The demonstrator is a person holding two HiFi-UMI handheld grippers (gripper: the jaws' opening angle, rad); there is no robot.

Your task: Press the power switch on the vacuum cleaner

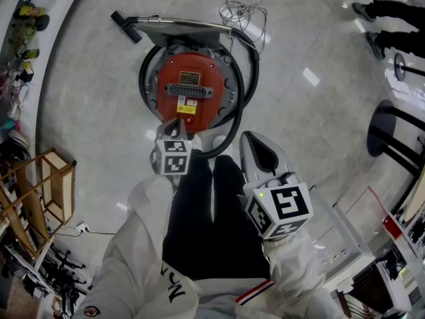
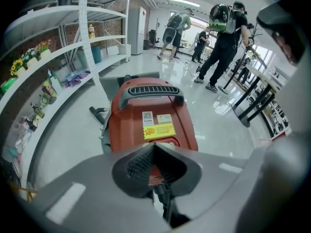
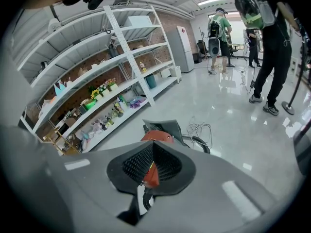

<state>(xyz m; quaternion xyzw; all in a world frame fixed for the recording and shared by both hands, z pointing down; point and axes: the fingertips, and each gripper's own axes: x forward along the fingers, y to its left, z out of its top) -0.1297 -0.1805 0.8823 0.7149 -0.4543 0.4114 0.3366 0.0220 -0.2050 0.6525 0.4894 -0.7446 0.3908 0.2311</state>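
While the red vacuum cleaner [image 1: 189, 88] sits on the floor by the person's feet, the left gripper [image 1: 174, 125], jaws together and empty, is poised at its near end: approach step. The right gripper [image 1: 255, 145], also closed and empty, is held aside. Next: set the left tip squarely on the power switch, probably below the yellow sticker [image 2: 158, 130].

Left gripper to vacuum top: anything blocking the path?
Nothing visible does. The left gripper, jaws shut and empty, hovers at the near end of the red vacuum cleaner, with bare casing ahead. The black hose loops round the body, not across its top. I cannot tell which part is the switch.
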